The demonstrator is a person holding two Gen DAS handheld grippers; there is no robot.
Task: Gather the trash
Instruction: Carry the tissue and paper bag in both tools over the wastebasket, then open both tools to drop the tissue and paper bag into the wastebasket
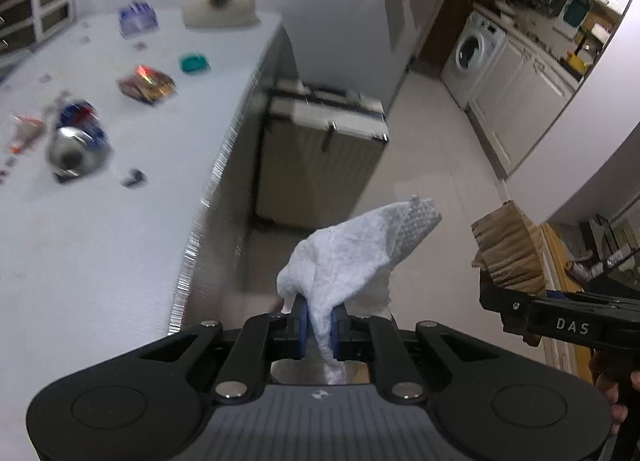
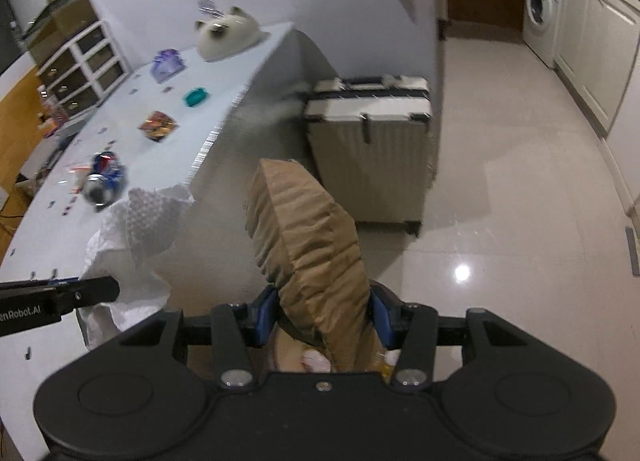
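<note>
While our left gripper (image 1: 319,328) pinches a white tissue (image 1: 352,253) and our right gripper (image 2: 322,319) clamps a crumpled brown paper bag (image 2: 308,237), both off the table (image 1: 100,241), a can (image 1: 76,143), wrappers (image 1: 147,86) and scraps remain there uncollected.

Left tongs (image 1: 319,331), lower centre of the frame: matte black linkage arms with silver round pivot screws, blue pads, and a grey ribbed body bearing a small logo. Right tongs (image 2: 324,315) look alike; seen at the left view's right edge, they carry white "DAS" lettering.
</note>
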